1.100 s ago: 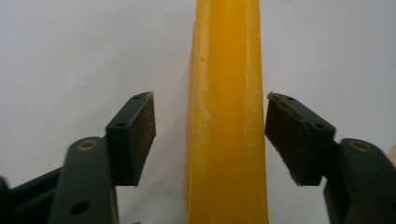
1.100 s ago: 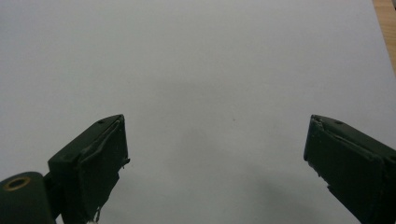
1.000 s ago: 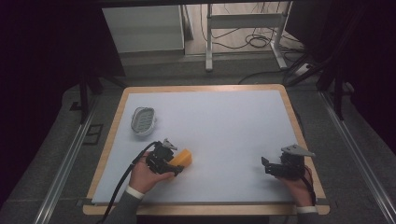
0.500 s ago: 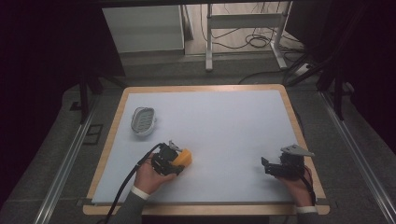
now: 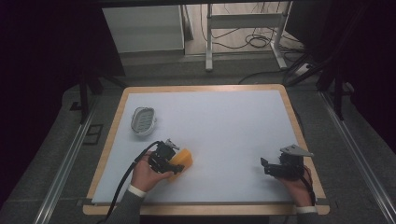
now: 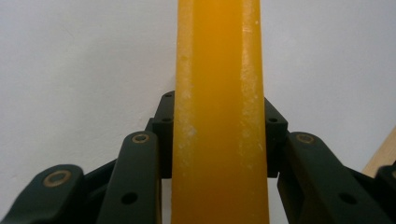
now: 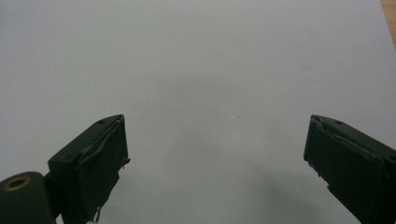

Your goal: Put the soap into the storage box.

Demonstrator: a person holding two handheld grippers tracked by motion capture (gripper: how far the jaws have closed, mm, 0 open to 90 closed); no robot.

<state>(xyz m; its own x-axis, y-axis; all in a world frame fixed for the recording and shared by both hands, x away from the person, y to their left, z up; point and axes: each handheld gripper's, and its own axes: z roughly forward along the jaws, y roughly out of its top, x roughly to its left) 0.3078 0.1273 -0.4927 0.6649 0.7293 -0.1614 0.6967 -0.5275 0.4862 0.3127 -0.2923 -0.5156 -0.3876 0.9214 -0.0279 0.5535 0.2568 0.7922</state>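
Jaws of the left gripper (image 5: 169, 157) are clamped on a yellow rectangular block (image 5: 181, 160) at seven o'clock on the white counter (image 5: 219, 126); right gripper (image 5: 271, 166) jaws gape wide. Slippage is risked if the narrow hold loosens.

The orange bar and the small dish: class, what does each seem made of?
Orange bar: looks like soap or wax, faintly translucent, matt, with whitish scuffs along its edges. Small dish: pale, probably plastic with a slotted floor, though too small to be sure.

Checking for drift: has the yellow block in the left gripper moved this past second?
Barely: the yellow block edged slightly toward the table's near wooden edge.
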